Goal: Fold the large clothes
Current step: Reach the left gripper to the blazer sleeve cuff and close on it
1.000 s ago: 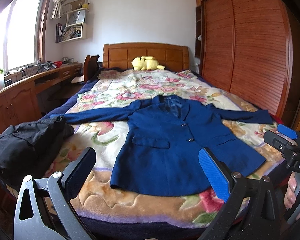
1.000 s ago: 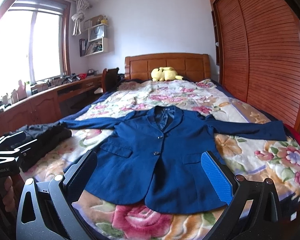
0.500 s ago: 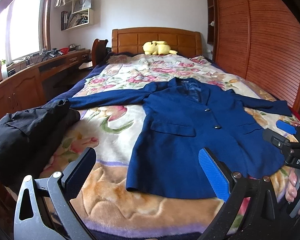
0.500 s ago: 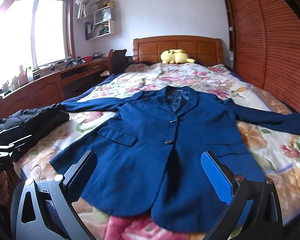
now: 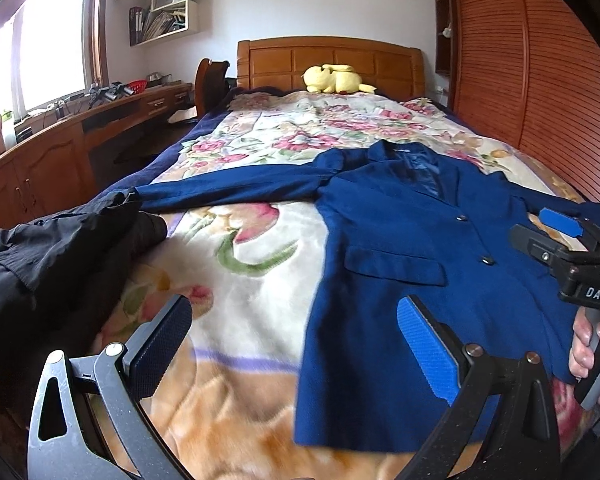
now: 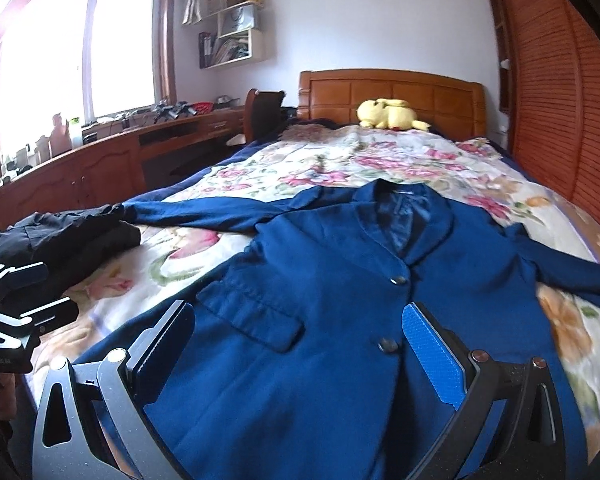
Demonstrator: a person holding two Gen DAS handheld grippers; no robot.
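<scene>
Black garment (image 5: 56,256) w/ sleeve-touching navy blazer (image 6: 340,300), plush (image 6: 388,114) by headboard.

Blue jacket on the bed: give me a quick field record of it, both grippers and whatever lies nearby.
garment: blue jacket, flat on the floral blanket, front up, collar toward the headboard
sleeves: both spread out to the sides
buttons: two visible, front closed
folding: not yet begun
left gripper: open, empty, over the jacket's left hem edge
right gripper: open, empty, over the jacket's lower front
nearby: black garment bunched at the bed's left edge, by the sleeve cuff
far end: yellow plush toy at the headboard
</scene>
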